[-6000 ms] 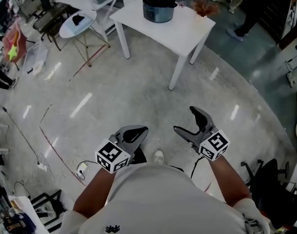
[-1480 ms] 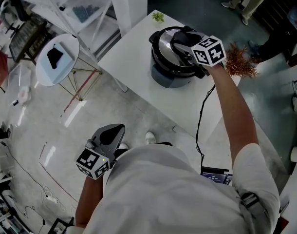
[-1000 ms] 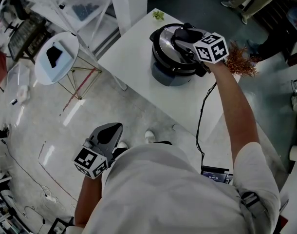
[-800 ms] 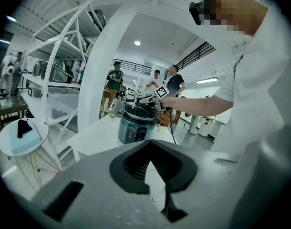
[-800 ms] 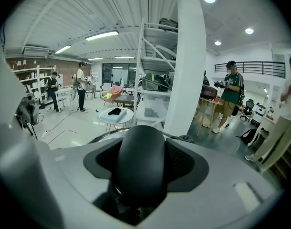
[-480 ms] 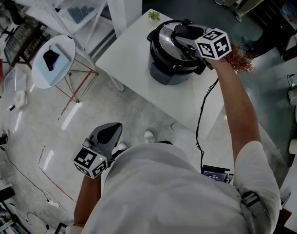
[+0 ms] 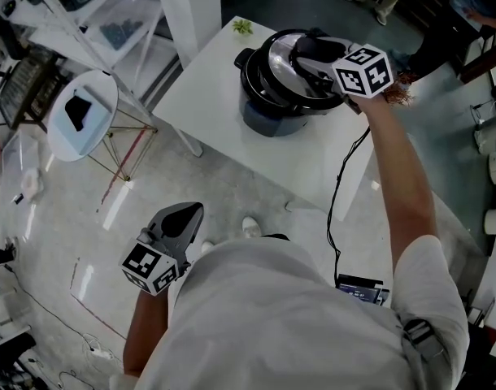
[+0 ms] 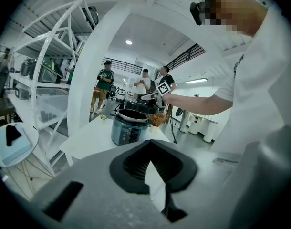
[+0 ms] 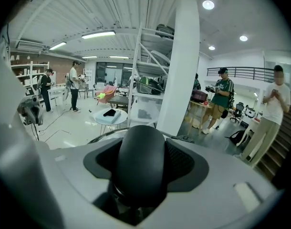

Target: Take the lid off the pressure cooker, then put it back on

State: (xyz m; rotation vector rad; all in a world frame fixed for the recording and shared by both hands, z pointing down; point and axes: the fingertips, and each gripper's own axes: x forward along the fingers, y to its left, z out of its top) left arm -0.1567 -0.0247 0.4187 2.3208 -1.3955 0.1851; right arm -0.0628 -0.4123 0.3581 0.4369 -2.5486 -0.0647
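Head view: right tool (image 7: 311,49) tight on lid (image 7: 282,62), now off the cooker (image 7: 260,119); left tool (image 7: 181,220) closed, empty.

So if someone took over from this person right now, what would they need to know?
Right gripper: fingers shut on the black knob handle of the silver pressure cooker lid, held just above the dark grey cooker pot.
Left gripper: shut, empty, low by the person's side.
Pot: open, on the white table.
Done: lid off. Left: set it back on the pot.
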